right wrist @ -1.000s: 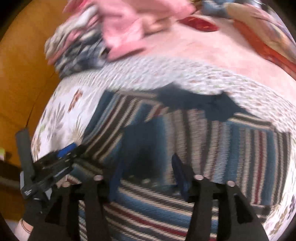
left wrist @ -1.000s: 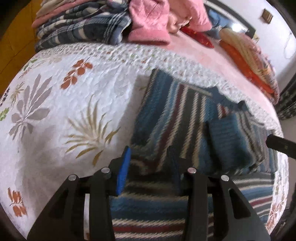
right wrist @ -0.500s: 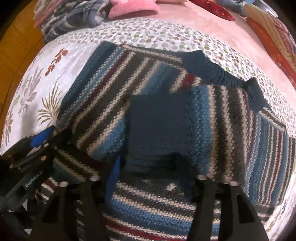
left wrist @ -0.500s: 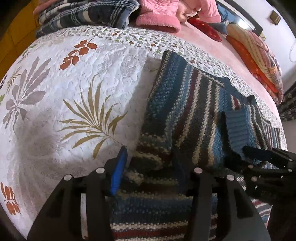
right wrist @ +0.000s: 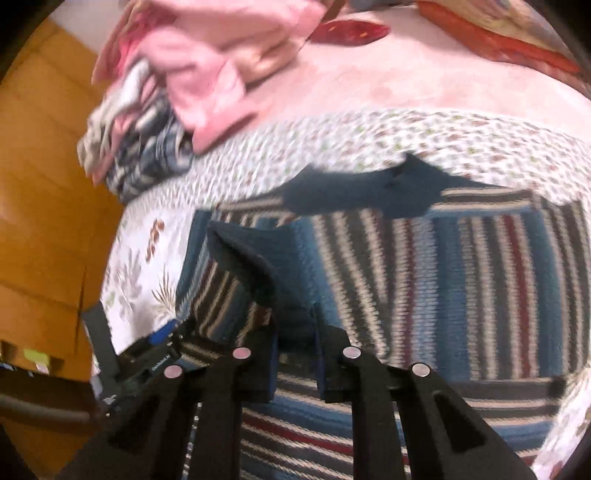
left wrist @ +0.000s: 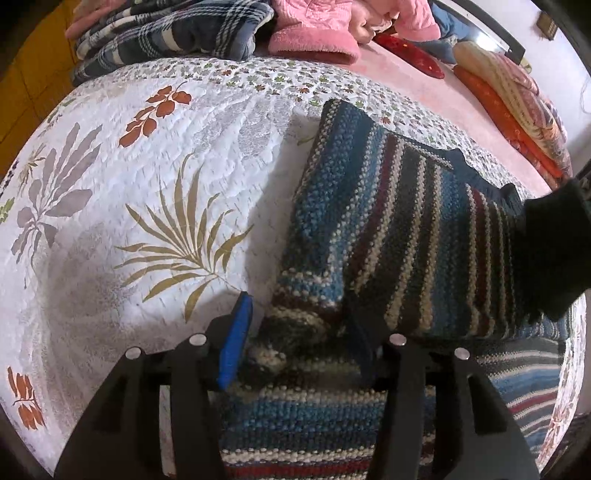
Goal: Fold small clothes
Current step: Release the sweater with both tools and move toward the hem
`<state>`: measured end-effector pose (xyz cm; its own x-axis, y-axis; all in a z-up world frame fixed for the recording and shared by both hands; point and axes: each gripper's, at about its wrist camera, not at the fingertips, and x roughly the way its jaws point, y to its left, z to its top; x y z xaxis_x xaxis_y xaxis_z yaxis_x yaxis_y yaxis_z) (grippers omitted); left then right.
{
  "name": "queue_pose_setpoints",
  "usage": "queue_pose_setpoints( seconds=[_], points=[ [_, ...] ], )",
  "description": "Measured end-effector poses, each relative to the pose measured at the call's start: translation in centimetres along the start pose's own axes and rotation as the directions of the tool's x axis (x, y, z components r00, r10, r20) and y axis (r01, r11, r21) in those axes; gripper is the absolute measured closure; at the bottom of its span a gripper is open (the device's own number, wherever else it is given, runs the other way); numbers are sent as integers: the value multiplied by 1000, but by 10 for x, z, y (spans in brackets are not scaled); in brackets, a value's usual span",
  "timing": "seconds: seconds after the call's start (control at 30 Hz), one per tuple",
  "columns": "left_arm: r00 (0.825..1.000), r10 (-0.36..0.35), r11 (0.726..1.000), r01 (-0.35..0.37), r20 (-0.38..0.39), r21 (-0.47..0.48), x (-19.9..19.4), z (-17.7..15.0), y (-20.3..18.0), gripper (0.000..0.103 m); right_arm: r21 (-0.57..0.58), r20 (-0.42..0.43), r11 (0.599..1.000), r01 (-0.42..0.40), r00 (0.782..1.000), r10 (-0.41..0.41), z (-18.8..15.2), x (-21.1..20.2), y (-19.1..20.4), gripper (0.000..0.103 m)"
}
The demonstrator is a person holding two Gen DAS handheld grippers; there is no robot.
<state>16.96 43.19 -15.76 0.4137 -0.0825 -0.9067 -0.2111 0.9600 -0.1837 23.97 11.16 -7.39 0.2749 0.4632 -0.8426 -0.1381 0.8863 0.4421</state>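
Observation:
A striped knit sweater (left wrist: 399, 229) in blue, dark, cream and maroon lies flat on the floral quilt (left wrist: 147, 192). My left gripper (left wrist: 301, 332) is open, and its fingers straddle the sweater's bunched lower left corner. My right gripper (right wrist: 297, 354) is shut on the sweater's dark blue sleeve cuff (right wrist: 258, 266), which it holds raised off the sweater body (right wrist: 461, 280). The lifted cuff (left wrist: 546, 251) shows as a dark mass at the right of the left wrist view. The left gripper's body (right wrist: 147, 362) sits at the lower left of the right wrist view.
A plaid blanket (left wrist: 166, 33) and pink clothes (left wrist: 314, 37) are piled at the far side of the bed. Orange and patterned pillows (left wrist: 517, 99) line the right. A wooden surface (right wrist: 44, 184) lies past the bed's left edge.
My right gripper has shut on the sleeve cuff and lifted it up and to the left over the sweater. The left gripper has stayed open at the sweater's corner.

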Motion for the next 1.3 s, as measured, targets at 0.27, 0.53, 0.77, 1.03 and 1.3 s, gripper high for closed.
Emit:
queue_pose_setpoints(
  seconds=[0.27,0.53,0.77,1.03,1.3],
  points=[
    [999,7,1000,-7,32,7,-18,3,-8,53,169,34,984,57,997,-64,3,-26,-82,87],
    [990,-70,993,57,124,106,-49,15,-48,50,309,15,926,218,972,-234,-14,-28,-162,80],
    [992,-92,986,78,84,147,-31,12,-81,43,180,114,979,96,986,-118,-12,-36,-132,77],
    [997,-64,991,67,-31,114,8,3,-72,43,195,-22,970,144,990,-142,-19,6,-137,75],
    [994,-106,991,108,-28,76,-15,-3,-64,43,179,41,981,77,995,-86,-32,-19,-138,70]
  ],
)
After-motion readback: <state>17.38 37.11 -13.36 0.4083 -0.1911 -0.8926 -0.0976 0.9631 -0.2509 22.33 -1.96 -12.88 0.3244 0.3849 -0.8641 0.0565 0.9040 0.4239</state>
